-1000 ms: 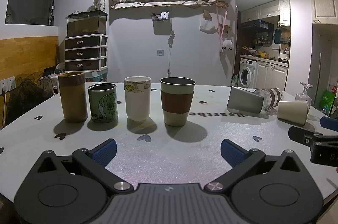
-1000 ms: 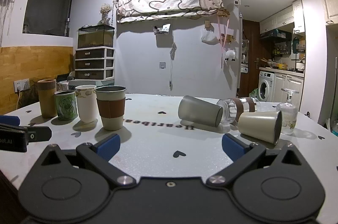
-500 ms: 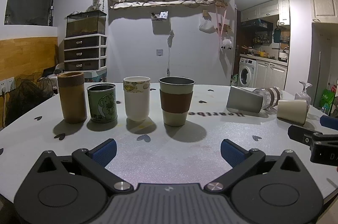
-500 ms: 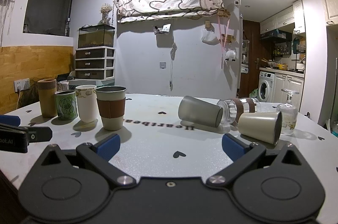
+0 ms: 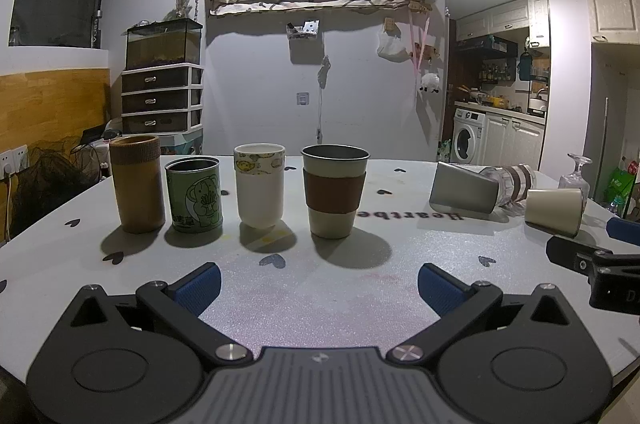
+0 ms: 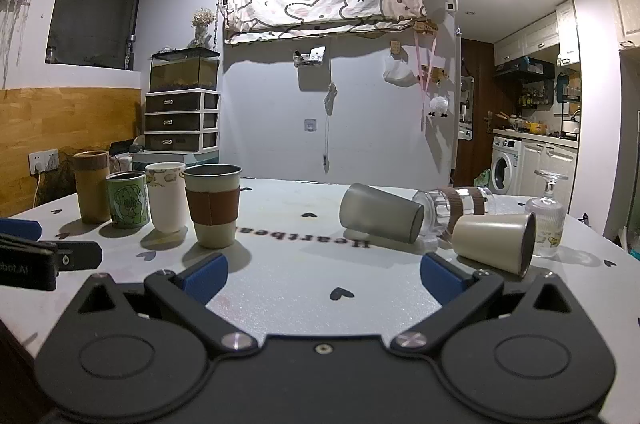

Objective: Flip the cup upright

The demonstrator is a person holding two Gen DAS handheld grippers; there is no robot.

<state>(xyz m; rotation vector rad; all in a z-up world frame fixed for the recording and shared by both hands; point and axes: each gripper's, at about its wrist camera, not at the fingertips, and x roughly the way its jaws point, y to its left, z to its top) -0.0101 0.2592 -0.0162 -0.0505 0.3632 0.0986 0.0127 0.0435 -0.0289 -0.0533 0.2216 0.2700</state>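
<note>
Right gripper (image 6: 324,274) near tipped cup (image 6: 494,244).

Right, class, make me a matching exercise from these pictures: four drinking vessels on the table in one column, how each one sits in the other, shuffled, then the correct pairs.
Column 1
1. green cartoon cup
2. grey metal cup
3. stemmed glass
4. cup with brown sleeve

Column 2
A. upside down
B. on its side
C. upright, at the row's right end
D. upright, second from the left

Pairs: 1-D, 2-B, 3-A, 4-C
</note>
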